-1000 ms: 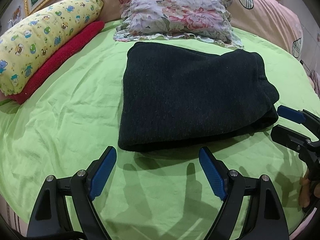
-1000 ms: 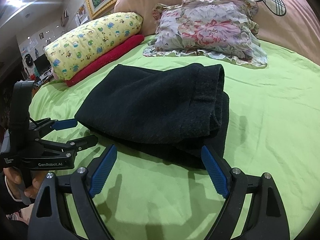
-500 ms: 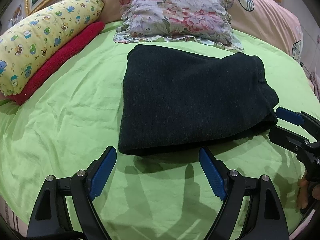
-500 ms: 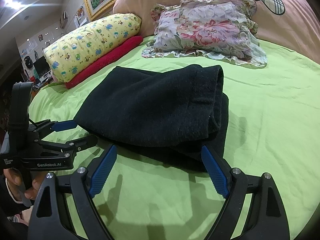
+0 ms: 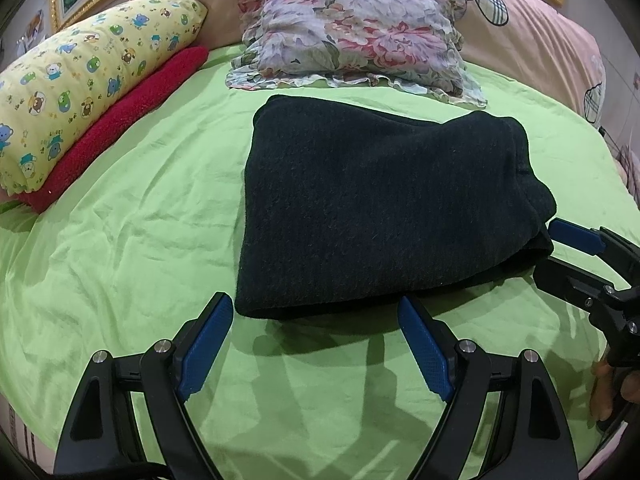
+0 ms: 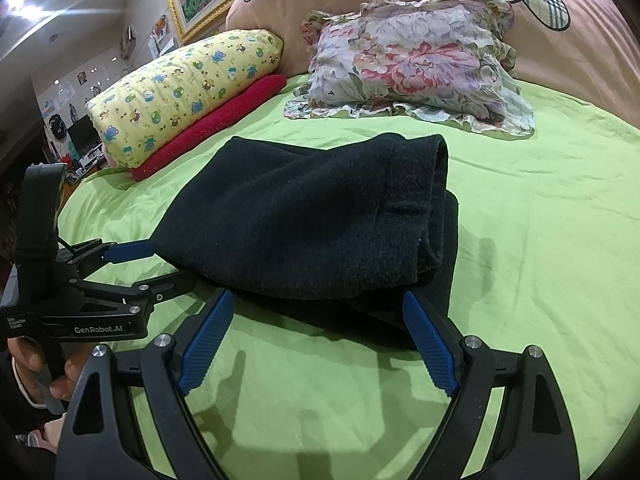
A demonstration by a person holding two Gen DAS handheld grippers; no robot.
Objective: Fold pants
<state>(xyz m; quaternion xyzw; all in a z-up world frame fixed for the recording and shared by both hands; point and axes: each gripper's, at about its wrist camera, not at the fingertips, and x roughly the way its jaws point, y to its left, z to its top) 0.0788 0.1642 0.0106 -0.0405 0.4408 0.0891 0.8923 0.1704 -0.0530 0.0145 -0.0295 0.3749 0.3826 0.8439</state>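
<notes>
While the folded black pants (image 5: 384, 208) sit mid-bed on the green sheet (image 5: 120, 240), left gripper (image 5: 316, 332) and right gripper (image 6: 320, 328) both hang released, gripping nothing.

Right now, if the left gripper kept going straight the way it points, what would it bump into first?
Probably the near edge of the folded black pants, just ahead of the left gripper's open jaws, though it might meet the green sheet first.

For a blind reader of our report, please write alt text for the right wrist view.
Dark folded pants lie on a green bedsheet, just beyond the open right gripper, which holds nothing. The left gripper, also open, sits at their left edge; pillows lie behind.
</notes>
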